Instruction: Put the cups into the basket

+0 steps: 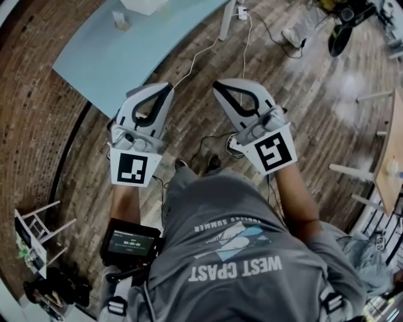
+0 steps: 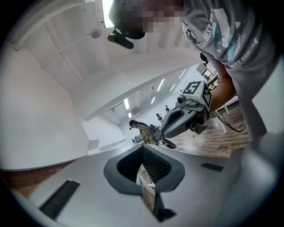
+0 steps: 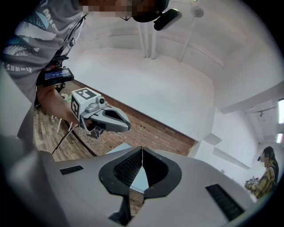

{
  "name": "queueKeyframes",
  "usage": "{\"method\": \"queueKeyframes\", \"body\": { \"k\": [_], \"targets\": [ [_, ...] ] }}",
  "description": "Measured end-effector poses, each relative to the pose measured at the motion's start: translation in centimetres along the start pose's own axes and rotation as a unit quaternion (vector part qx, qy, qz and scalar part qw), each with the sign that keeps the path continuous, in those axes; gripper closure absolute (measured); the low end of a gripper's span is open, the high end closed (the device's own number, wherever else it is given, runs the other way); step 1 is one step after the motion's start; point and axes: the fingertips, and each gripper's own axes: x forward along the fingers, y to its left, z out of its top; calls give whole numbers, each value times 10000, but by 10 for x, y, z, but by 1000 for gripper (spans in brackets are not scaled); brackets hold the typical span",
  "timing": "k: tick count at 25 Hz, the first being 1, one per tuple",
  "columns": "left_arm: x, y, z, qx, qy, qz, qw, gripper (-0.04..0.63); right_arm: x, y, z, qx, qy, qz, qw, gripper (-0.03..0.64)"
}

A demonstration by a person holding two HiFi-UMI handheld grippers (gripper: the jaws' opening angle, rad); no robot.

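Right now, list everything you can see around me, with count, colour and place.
table: one, light blue, ahead on the left
box: one, white, at the table's far edge
floor: brown wood, all round
cables: several, white and black, on the floor ahead
stand: one, white legs, on the floor at the near left
other person: one, far across the room
screen: one, black, at the wearer's left hip
shirt: one, grey, on the wearer
left gripper: one, grey, shut, empty
right gripper: one, grey, shut, empty
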Motion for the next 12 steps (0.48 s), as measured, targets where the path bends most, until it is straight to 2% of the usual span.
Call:
{"method": "queueKeyframes", "body": {
  "k": [7,12],
  "targets": [
    [9,19,-21,-51,81,-22,10000,595,26,-7,-11,92,49,72,9999,603],
    [15,42,-43,-110,7,-126,9999,595,55,-17,-14,98,208,-29,9997,603]
  ]
}}
